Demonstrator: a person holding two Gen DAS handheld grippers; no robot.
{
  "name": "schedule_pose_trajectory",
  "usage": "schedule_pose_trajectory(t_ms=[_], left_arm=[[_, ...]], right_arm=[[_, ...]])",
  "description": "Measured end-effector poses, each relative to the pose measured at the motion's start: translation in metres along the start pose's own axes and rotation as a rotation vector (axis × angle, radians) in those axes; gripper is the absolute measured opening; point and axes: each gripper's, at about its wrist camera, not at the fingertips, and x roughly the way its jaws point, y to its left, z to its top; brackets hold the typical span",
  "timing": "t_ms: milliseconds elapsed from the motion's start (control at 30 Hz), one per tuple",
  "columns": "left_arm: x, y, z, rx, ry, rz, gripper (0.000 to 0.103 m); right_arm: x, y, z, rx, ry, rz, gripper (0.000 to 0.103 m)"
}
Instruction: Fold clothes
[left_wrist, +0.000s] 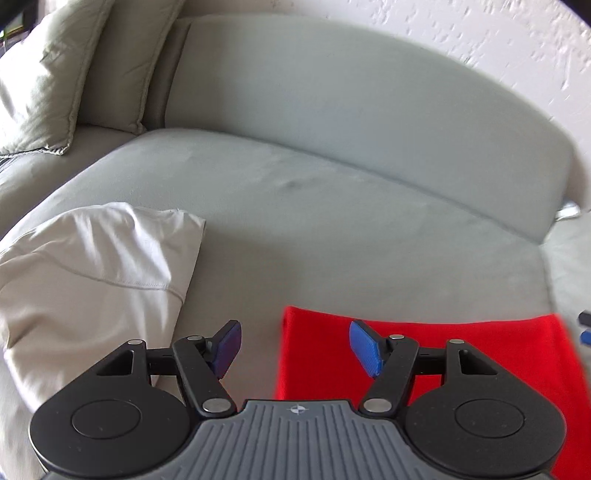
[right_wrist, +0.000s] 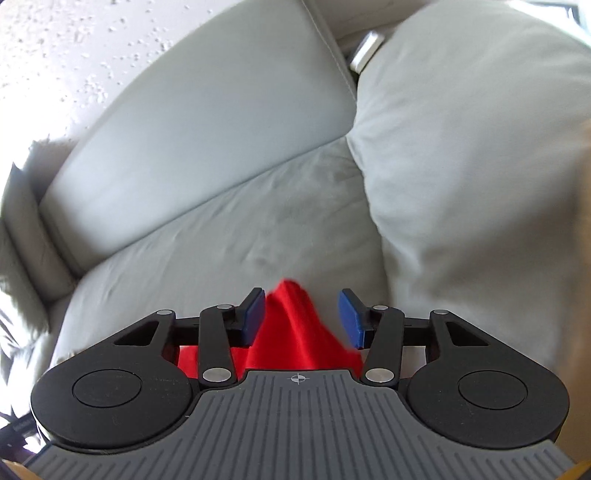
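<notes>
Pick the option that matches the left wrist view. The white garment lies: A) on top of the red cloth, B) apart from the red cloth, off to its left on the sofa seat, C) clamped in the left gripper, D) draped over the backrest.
B: the white garment rests on the sofa seat, with bare cushion between it and the red cloth.

A home living room. A grey sofa (left_wrist: 295, 229) fills the view. Loose cushions (left_wrist: 55, 81) lie on it, a textured white wall (left_wrist: 480, 44) behind it.

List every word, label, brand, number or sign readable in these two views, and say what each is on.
No readable words or numbers in either view.
Small crosshair mark, no lettering: on the grey ribbed body of the left gripper.
Same crosshair mark: on the right gripper.
The red cloth shows no label.
</notes>
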Motion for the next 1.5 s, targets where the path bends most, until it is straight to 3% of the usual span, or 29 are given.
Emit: schedule_pose_trajectory(t_ms=[167,200,233,267,333,400,467,500,533,567,600,633,700,767,833,900,933,1000,1067,1133,1200,1267,1333,1500], left_arm=[[0.038,-0.002,0.006,0.021,0.046,-0.035,0.056],[0.043,-0.004,0.006,0.040,0.053,-0.041,0.037],[0.048,-0.007,0.006,0.064,0.063,-0.042,0.007],[0.051,-0.010,0.006,0.083,0.061,-0.037,0.005],[0.050,-0.013,0.002,0.099,0.025,-0.009,0.004],[0.048,-0.012,-0.001,0.073,0.011,0.043,0.004],[0.047,-0.010,-0.004,0.039,0.013,0.099,0.010],[0.037,-0.010,-0.007,0.029,0.001,0.130,0.020],[0.017,-0.011,-0.011,0.025,-0.025,0.164,0.023],[-0.002,-0.013,-0.016,0.022,-0.050,0.198,0.024],[-0.027,-0.016,-0.024,0.027,-0.110,0.214,0.036],[-0.057,-0.020,-0.038,0.041,-0.206,0.211,0.049],[-0.098,-0.025,-0.059,0.076,-0.286,0.147,0.049],[-0.117,-0.031,-0.068,0.124,-0.265,0.056,0.049],[-0.125,-0.042,-0.070,0.225,-0.252,0.012,0.050],[-0.135,-0.053,-0.069,0.285,-0.278,0.018,0.050],[-0.140,-0.057,-0.068,0.297,-0.289,0.006,0.050],[-0.148,-0.065,-0.066,0.310,-0.305,-0.029,0.052],[-0.147,-0.076,-0.064,0.315,-0.303,-0.040,0.053],[-0.144,-0.087,-0.063,0.314,-0.289,-0.048,0.053],[-0.136,-0.093,-0.060,0.305,-0.260,-0.063,0.053],[-0.130,-0.092,-0.058,0.285,-0.235,-0.065,0.054],[-0.127,-0.088,-0.061,0.275,-0.222,-0.054,0.059],[-0.116,-0.067,-0.084,0.263,-0.136,0.016,0.060]], right_arm=[[0.043,-0.003,0.009,0.066,0.053,0.042,0.051],[0.049,-0.002,0.008,0.063,0.068,0.042,0.045],[0.053,0.000,0.007,0.048,0.078,0.035,0.021],[0.055,0.002,0.005,0.024,0.082,0.017,0.008],[0.053,0.008,0.002,-0.042,0.041,-0.041,0.003],[0.048,0.011,0.002,-0.081,-0.018,-0.094,0.003],[0.049,0.010,0.002,-0.074,-0.021,-0.127,0.003],[0.040,0.010,0.002,-0.051,-0.005,-0.126,0.010],[0.020,0.011,0.000,-0.017,-0.004,-0.117,0.027],[0.000,0.013,-0.002,0.017,-0.002,-0.107,0.031],[-0.031,0.016,-0.008,0.046,-0.033,-0.082,0.042],[-0.073,0.021,-0.021,0.068,-0.105,-0.058,0.062],[-0.145,0.039,-0.054,0.105,-0.232,-0.050,0.080],[-0.183,0.067,-0.082,0.119,-0.257,-0.061,0.078],[-0.213,0.090,-0.105,0.078,-0.208,-0.001,0.062],[-0.247,0.102,-0.124,-0.027,-0.232,0.040,0.065],[-0.265,0.104,-0.129,-0.095,-0.238,0.015,0.067],[-0.305,0.095,-0.134,-0.180,-0.278,-0.071,0.067],[-0.350,0.066,-0.137,-0.111,-0.387,-0.143,0.071],[-0.376,0.027,-0.132,0.021,-0.424,-0.096,0.071],[-0.372,0.007,-0.114,0.080,-0.354,-0.082,0.071],[-0.351,0.001,-0.093,0.072,-0.247,-0.107,0.071],[-0.328,-0.006,-0.083,0.042,-0.210,-0.060,0.070],[-0.240,-0.033,-0.086,0.132,-0.030,-0.027,0.070]])
